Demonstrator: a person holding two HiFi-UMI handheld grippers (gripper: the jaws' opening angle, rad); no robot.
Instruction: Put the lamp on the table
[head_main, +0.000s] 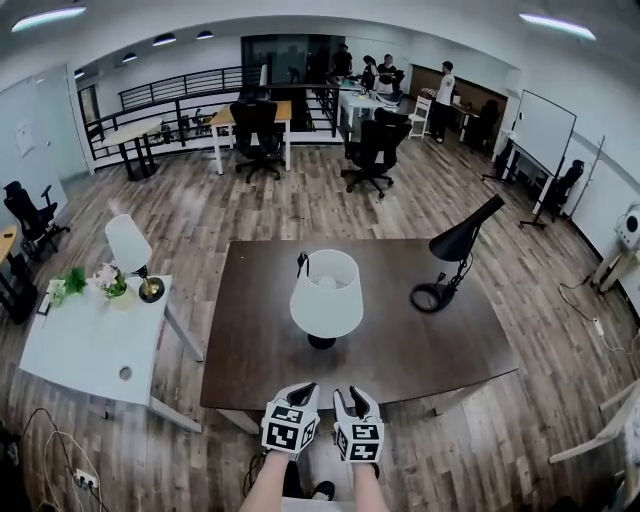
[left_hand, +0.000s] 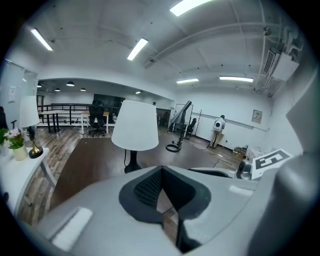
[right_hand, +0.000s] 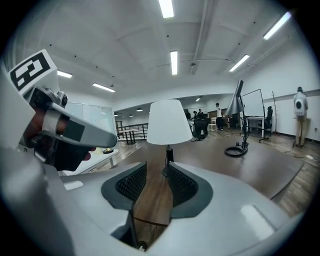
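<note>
Nearest, the left gripper (head_main: 300, 392) and right gripper (head_main: 350, 395) hover side by side at the near edge of the dark table (head_main: 260, 370). The left jaws are pinched together on nothing; the right jaws are parted and empty. Beyond them the white-shaded lamp (head_main: 326, 295) stands upright mid-table, apparently already placed. Both tools are best held clear of its shade and cord (left_hand: 125, 156).

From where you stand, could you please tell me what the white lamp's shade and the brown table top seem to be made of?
The lamp shade looks like matte white fabric or paper: an even, dull surface without glare. The table top is dark brown, probably wood veneer or laminate: smooth, with a soft sheen.
</note>
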